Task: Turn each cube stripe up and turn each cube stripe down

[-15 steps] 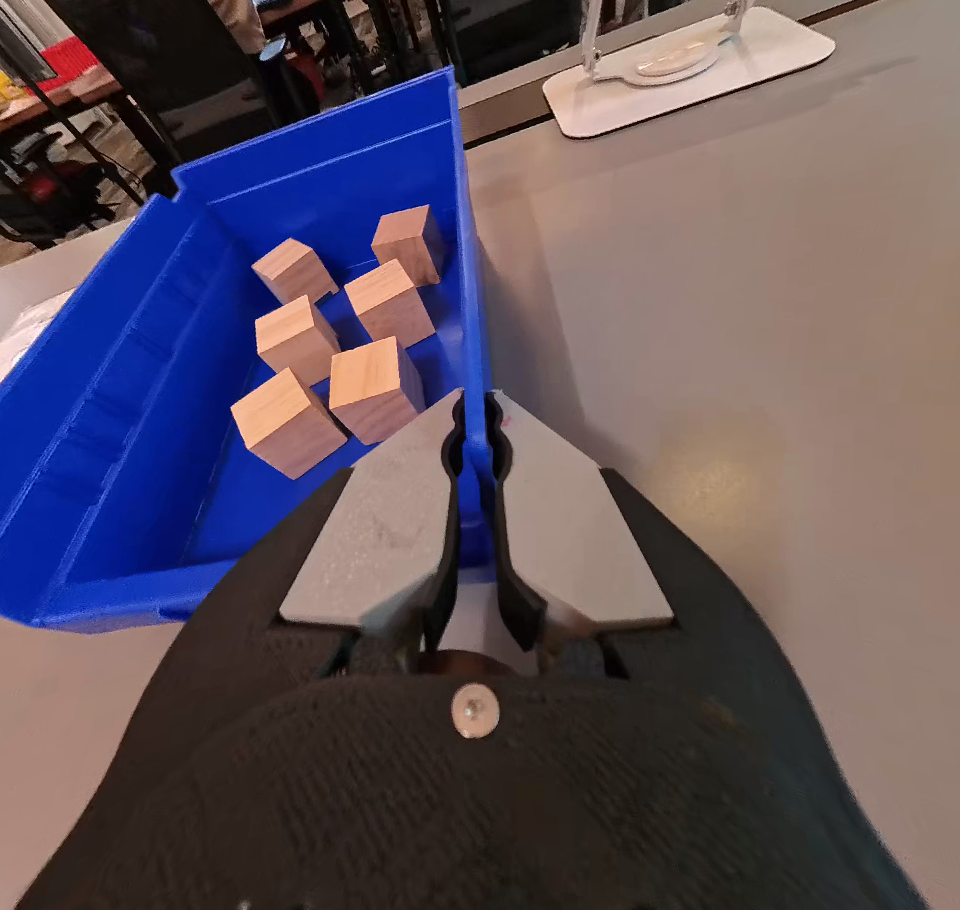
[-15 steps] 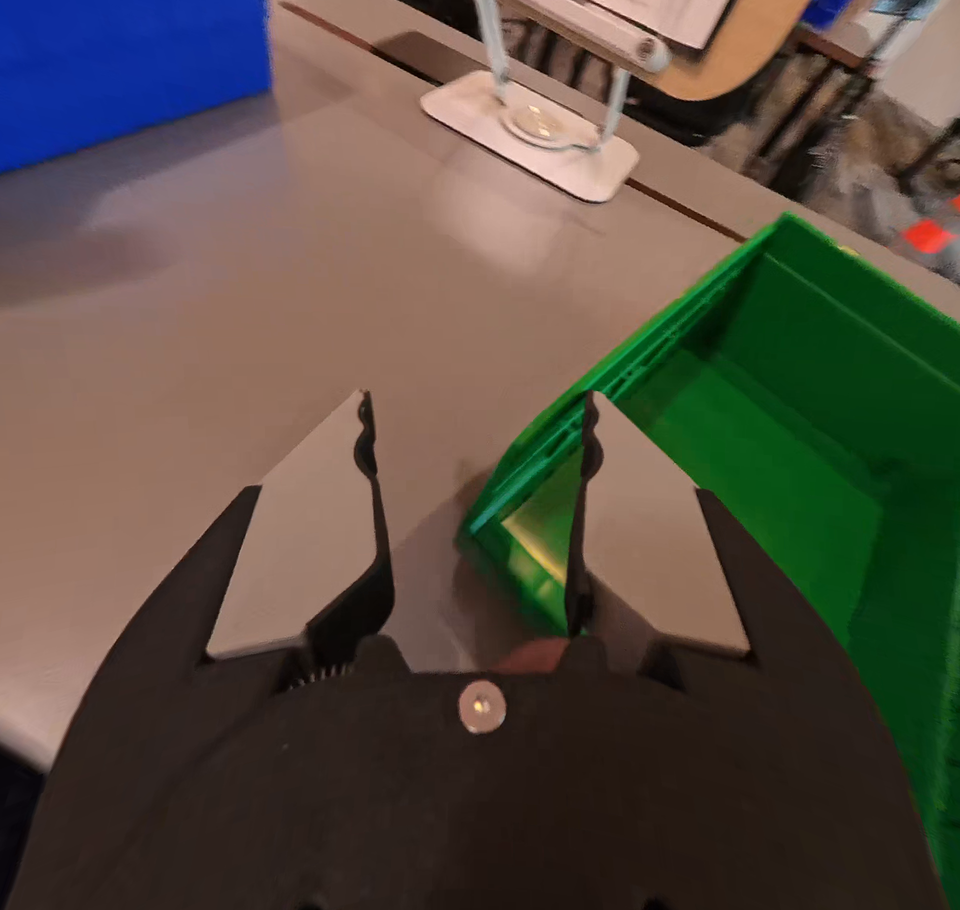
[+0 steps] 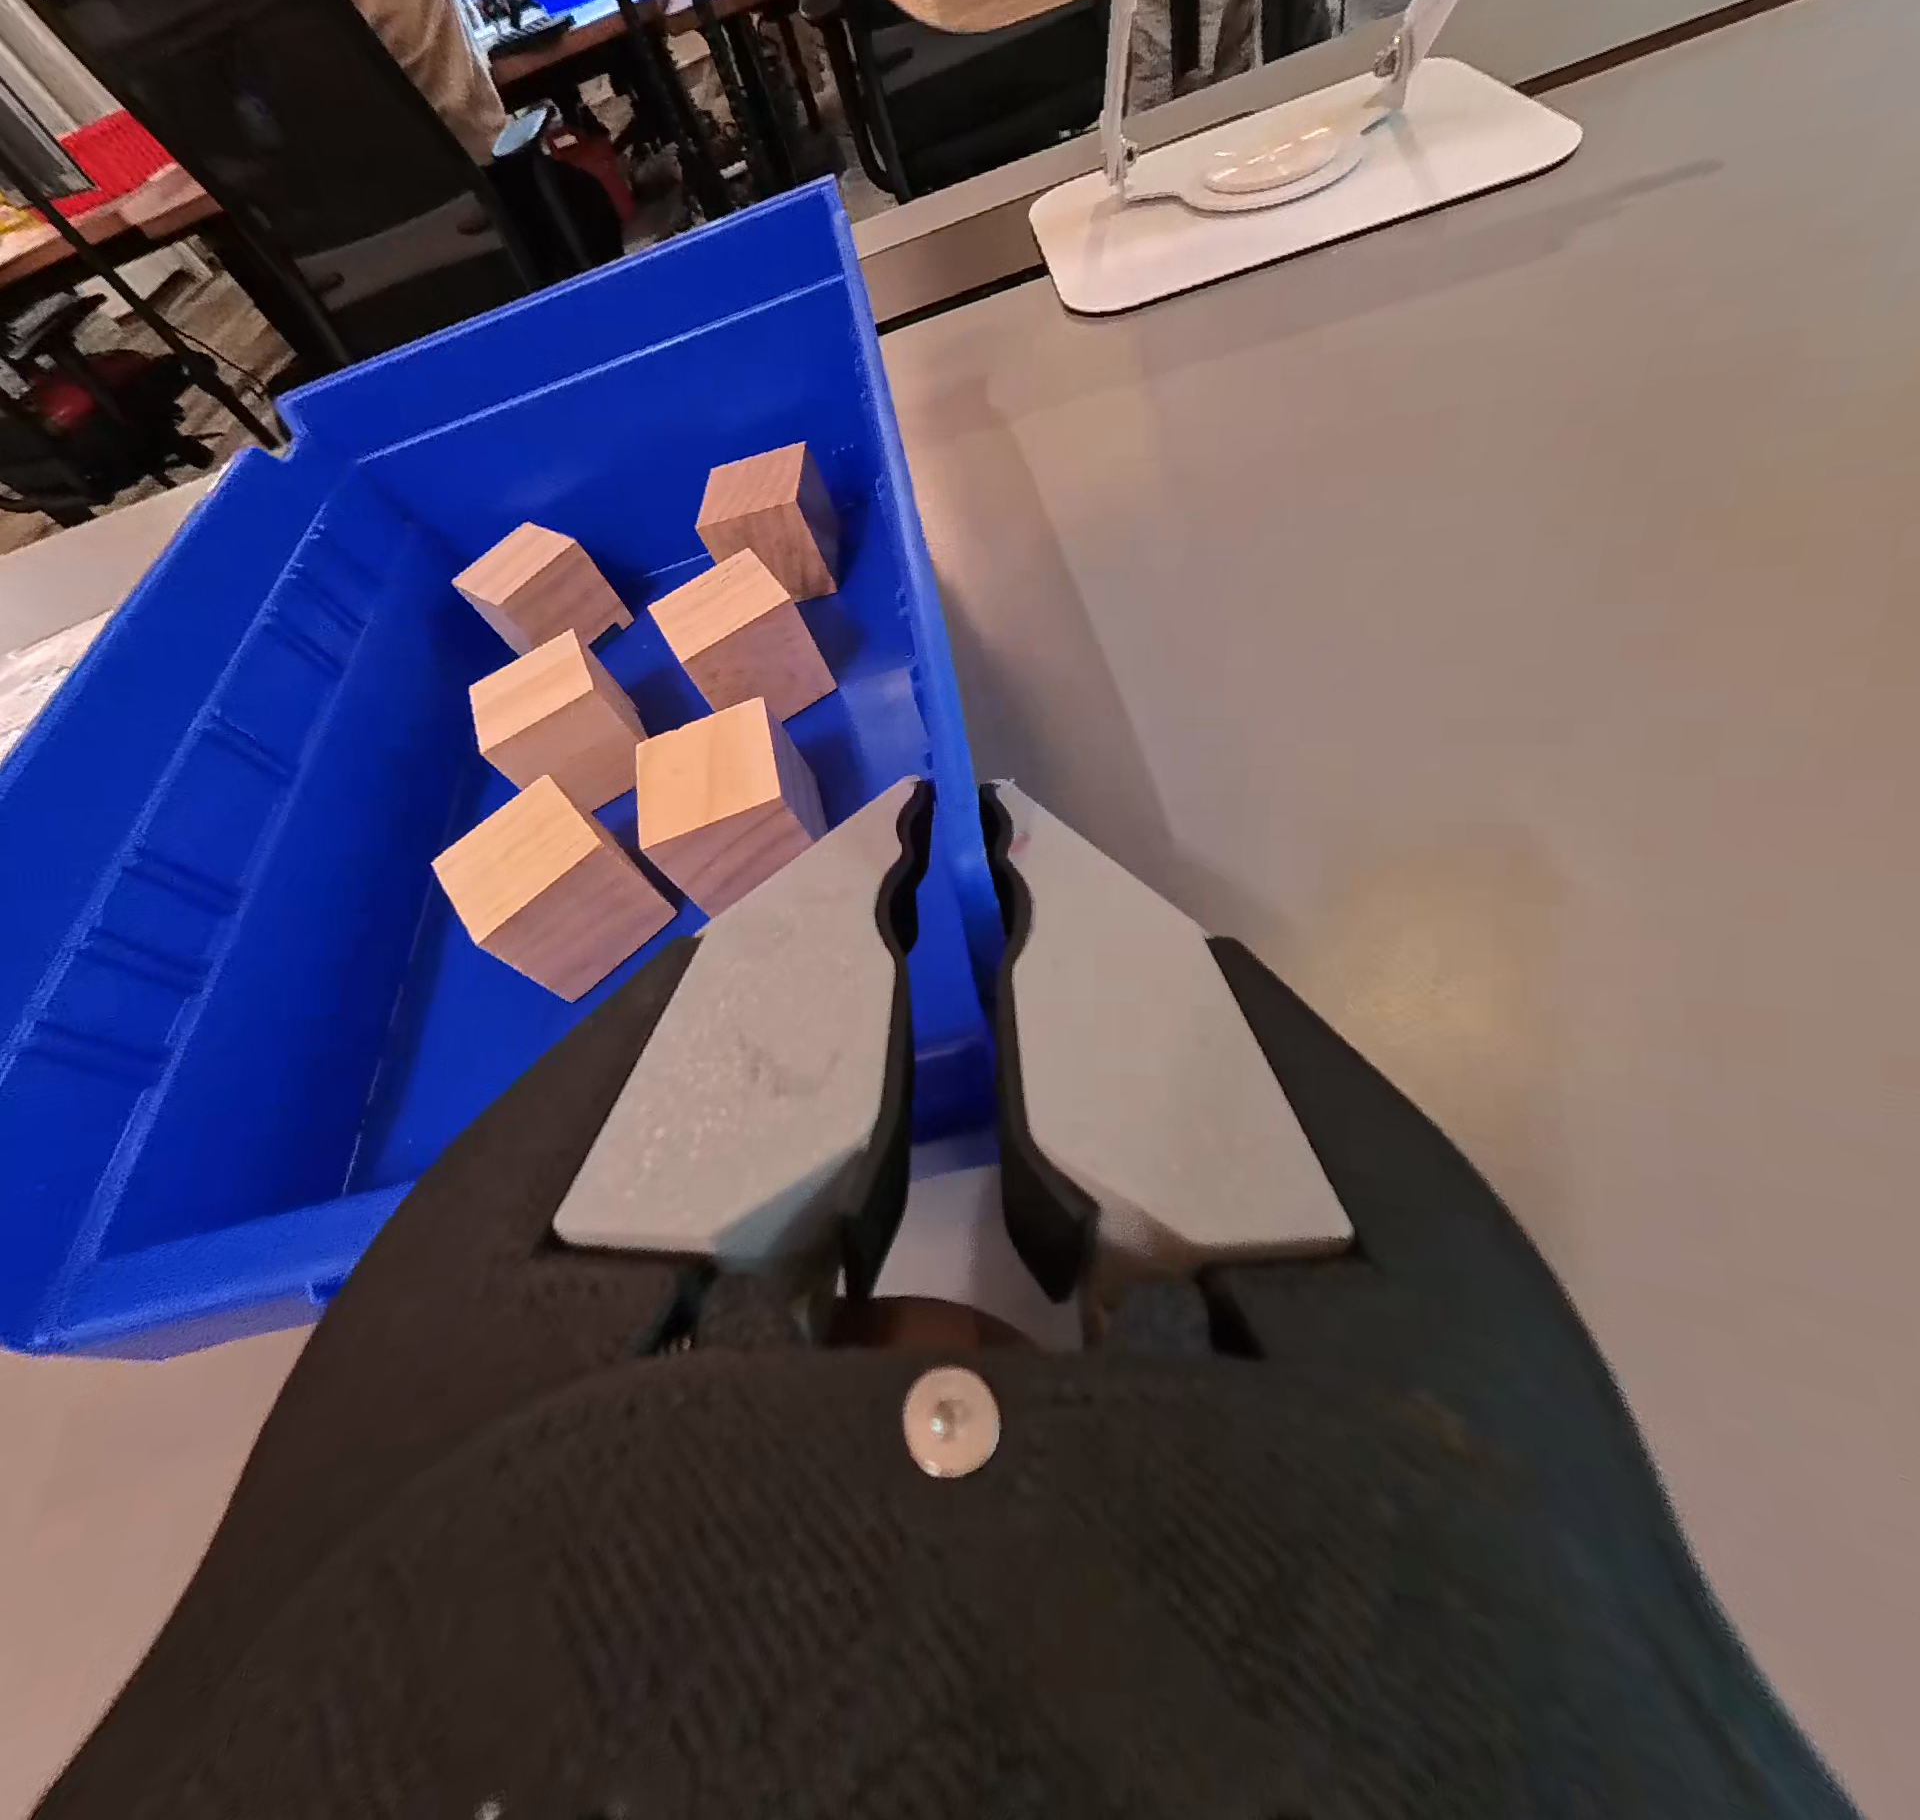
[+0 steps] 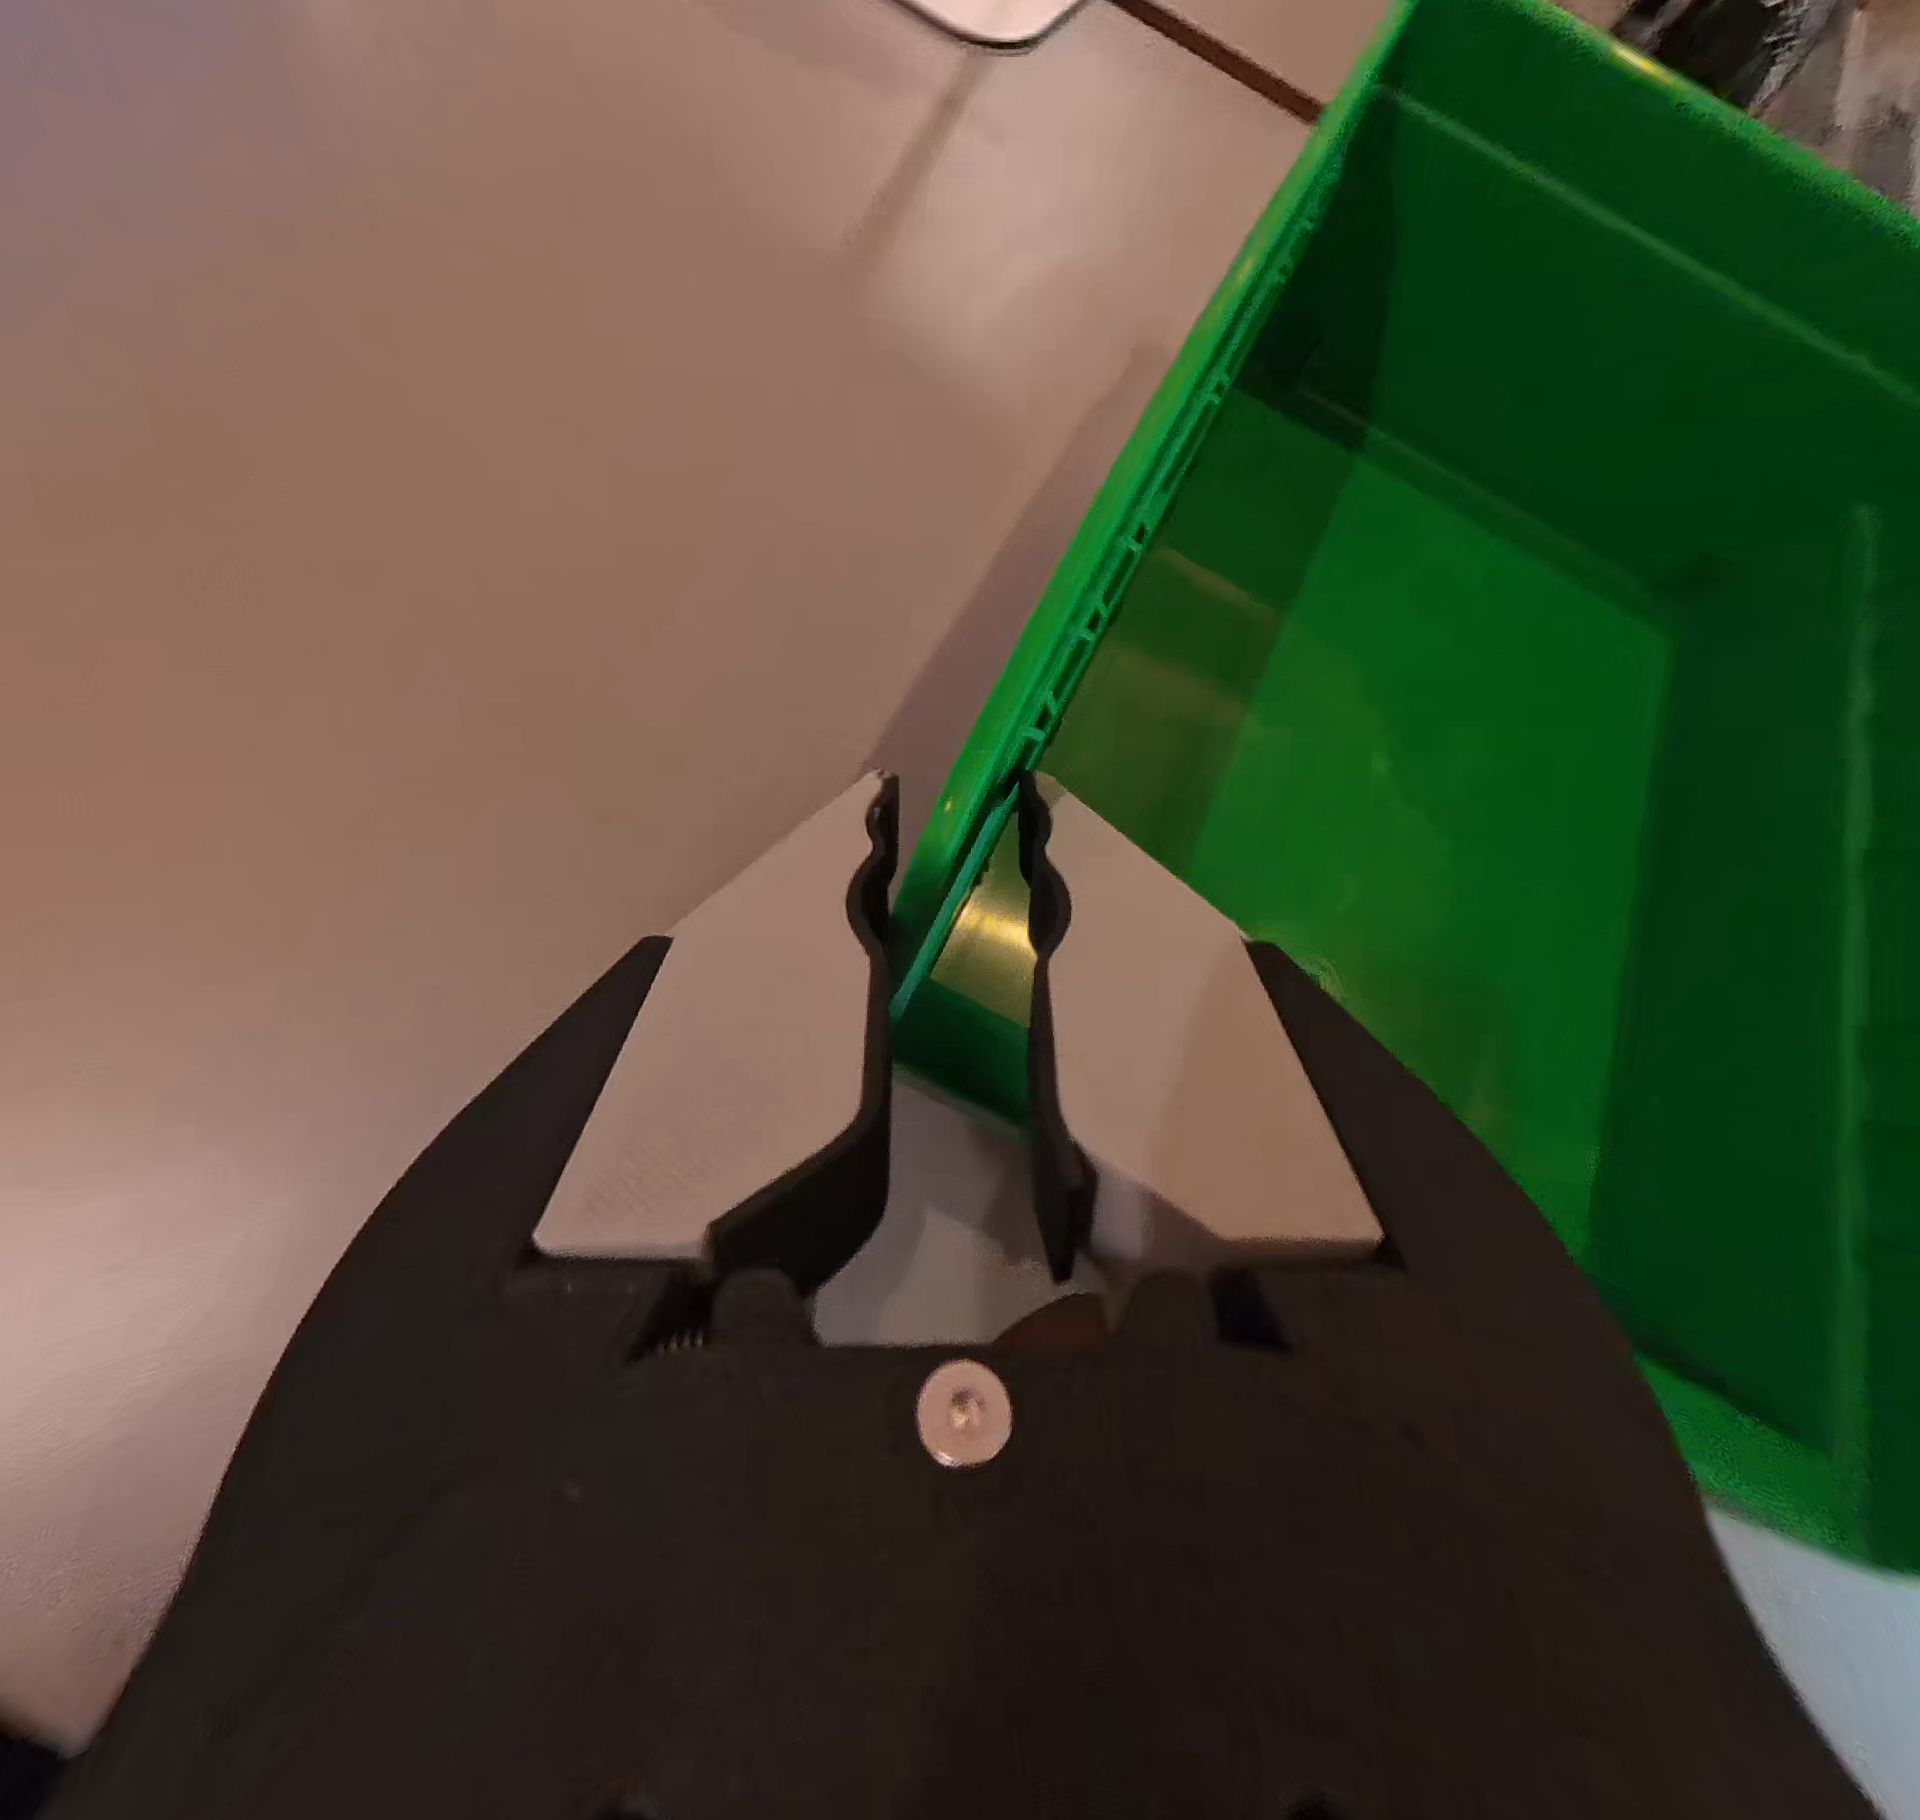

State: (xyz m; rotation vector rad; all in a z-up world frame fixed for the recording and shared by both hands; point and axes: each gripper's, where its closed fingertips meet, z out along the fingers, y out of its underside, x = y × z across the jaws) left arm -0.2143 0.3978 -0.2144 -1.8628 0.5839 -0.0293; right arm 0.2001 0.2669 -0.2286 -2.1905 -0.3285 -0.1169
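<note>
The right-hand wall of a blue bin (image 3: 156, 939) is being gripped between the nearly closed fingers of the left gripper (image 3: 954, 796). Six wooden cubes (image 3: 717, 794) are lying loose inside that bin, toward its right side, with no stripe showing on any visible face. The left wall of an apparently empty green bin (image 4: 1558, 731), near its front corner, is being pinched by the right gripper (image 4: 954, 785), its fingers narrowed onto the rim. Both bins are resting on a grey counter (image 3: 1455, 731). The bins are judged as being positioned before any cube is turned; each rim should be held squarely and slid gently, so the cubes are not being tipped. Only the left wrist view is showing the cubes; only the right is showing the green bin.
</note>
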